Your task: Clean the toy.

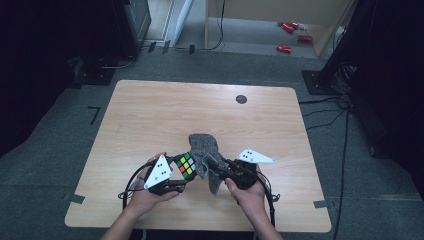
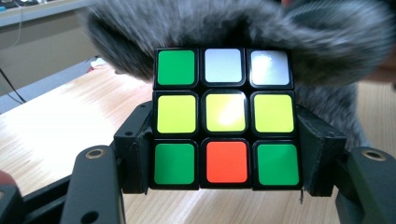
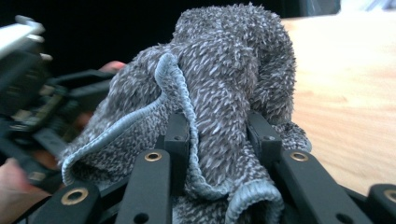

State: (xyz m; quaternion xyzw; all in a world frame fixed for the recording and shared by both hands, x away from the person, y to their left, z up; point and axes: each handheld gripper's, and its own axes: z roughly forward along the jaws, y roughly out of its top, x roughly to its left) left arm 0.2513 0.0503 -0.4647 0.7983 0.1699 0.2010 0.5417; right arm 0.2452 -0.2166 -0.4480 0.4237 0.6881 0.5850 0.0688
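Note:
A Rubik's cube [image 1: 185, 165] is held just above the table near its front edge, with my left gripper [image 1: 180, 172] shut on its two sides. In the left gripper view the cube [image 2: 226, 116] shows a face of green, white, yellow and orange stickers, and the black pads [image 2: 137, 144] press on both flanks. A grey fluffy cloth [image 1: 206, 155] is bunched against the cube's right side. My right gripper [image 1: 216, 167] is shut on a fold of the cloth [image 3: 219, 102], which drapes over and between its jaws.
The wooden table [image 1: 150, 110] stretches away behind the hands, with a round dark grommet [image 1: 241, 99] near its far edge. Red objects [image 1: 290, 30] lie on the floor beyond the table. Cables trail from both grippers at the front edge.

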